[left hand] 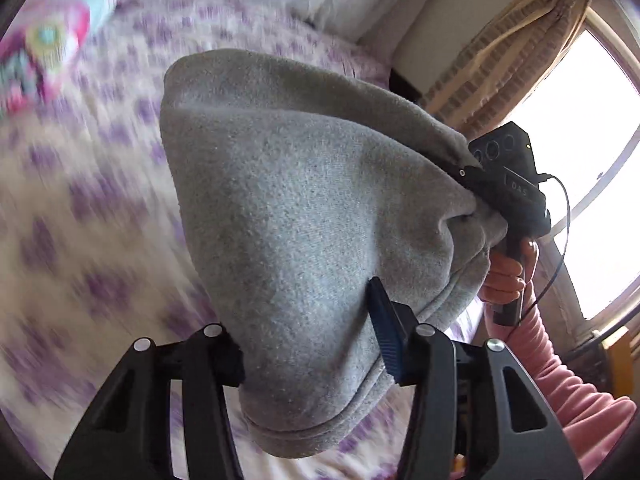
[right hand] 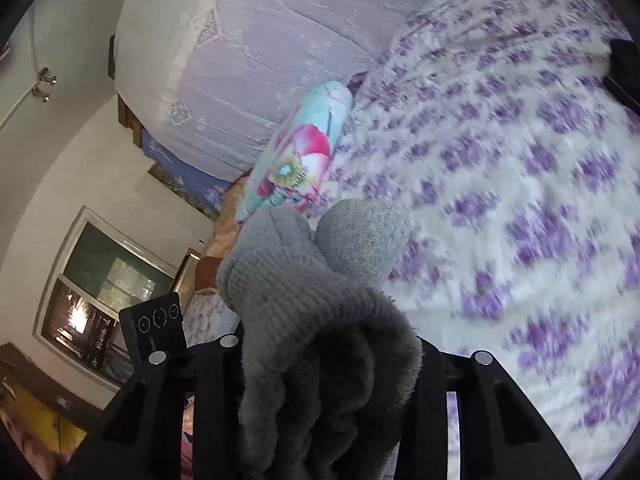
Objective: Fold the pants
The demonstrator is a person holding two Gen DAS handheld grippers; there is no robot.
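Note:
Grey fleece pants [left hand: 288, 208] hang in the air above a bed, stretched between both grippers. My left gripper [left hand: 316, 356] is shut on a hemmed edge of the pants; one blue-padded finger [left hand: 384, 328] shows against the cloth, the other is hidden behind it. My right gripper [left hand: 480, 200] shows at the right of the left wrist view, clamped on the other end of the cloth. In the right wrist view the right gripper [right hand: 328, 360] is shut on a thick bunch of the pants [right hand: 316, 304], which covers its fingertips.
The bed has a white sheet with purple flowers [right hand: 500, 184]. A floral pillow [right hand: 296, 156] and a white quilted headboard cushion [right hand: 248, 52] lie at its far side. A window with a curtain [left hand: 520, 52] is at the right. The person's pink sleeve [left hand: 560, 368] is near.

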